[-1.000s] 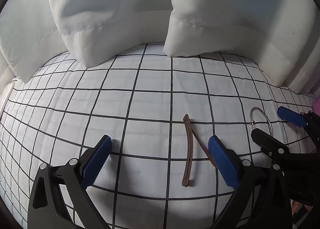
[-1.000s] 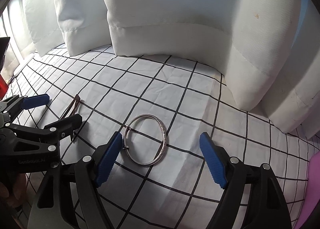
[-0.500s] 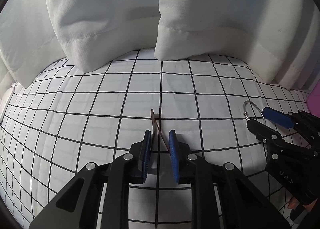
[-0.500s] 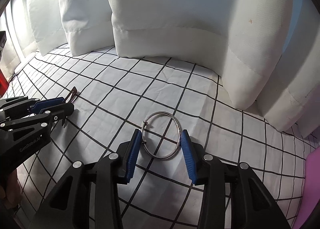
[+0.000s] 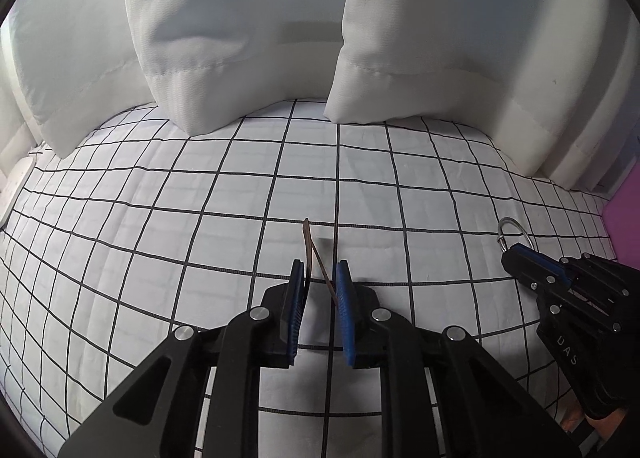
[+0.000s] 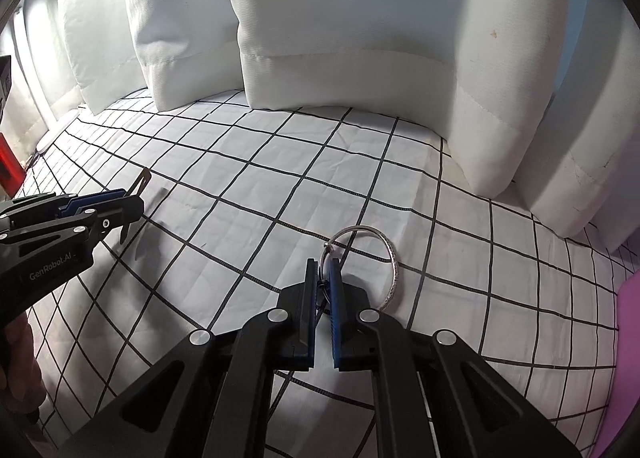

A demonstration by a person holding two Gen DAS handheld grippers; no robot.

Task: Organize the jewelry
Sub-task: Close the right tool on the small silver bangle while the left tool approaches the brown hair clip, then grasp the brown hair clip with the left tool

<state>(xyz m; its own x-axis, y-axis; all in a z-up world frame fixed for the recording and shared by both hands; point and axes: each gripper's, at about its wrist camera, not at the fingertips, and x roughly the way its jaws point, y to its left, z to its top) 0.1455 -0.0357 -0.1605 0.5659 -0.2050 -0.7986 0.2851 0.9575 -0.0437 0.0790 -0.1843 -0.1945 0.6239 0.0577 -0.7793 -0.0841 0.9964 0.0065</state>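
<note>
**A:** Where did the hair clip [image 5: 313, 258] sit relative to the left gripper [image 5: 320, 278]?

**B:** Right between its blue pads, which had closed down to a narrow gap around it. Its near end was hidden between them; the far tip stuck out ahead of the jaws, above the checked bedsheet [image 5: 200, 258]. It threw a shadow on the cloth, so I judged it was off the sheet.

**A:** And its long axis?

**B:** Roughly along the fingers, pointing forward and away toward the pillows [image 5: 240, 38], with its two thin brown arms meeting at the far tip and spreading toward the pads.

**A:** The right gripper [image 6: 325, 282]?

**B:** Nearly closed on the near-left edge of the silver bangle [image 6: 390, 258]. The small clasp sat just ahead of the fingertips. The rest of the ring swung out ahead and to the right of the jaws, standing tilted on edge, not flat.

**A:** So which hand was nearer which piece?

**B:** Each held its own. The bangle lay well to the right of the left jaws. No box or tray showed, so I couldn't tell where either should go.
</note>
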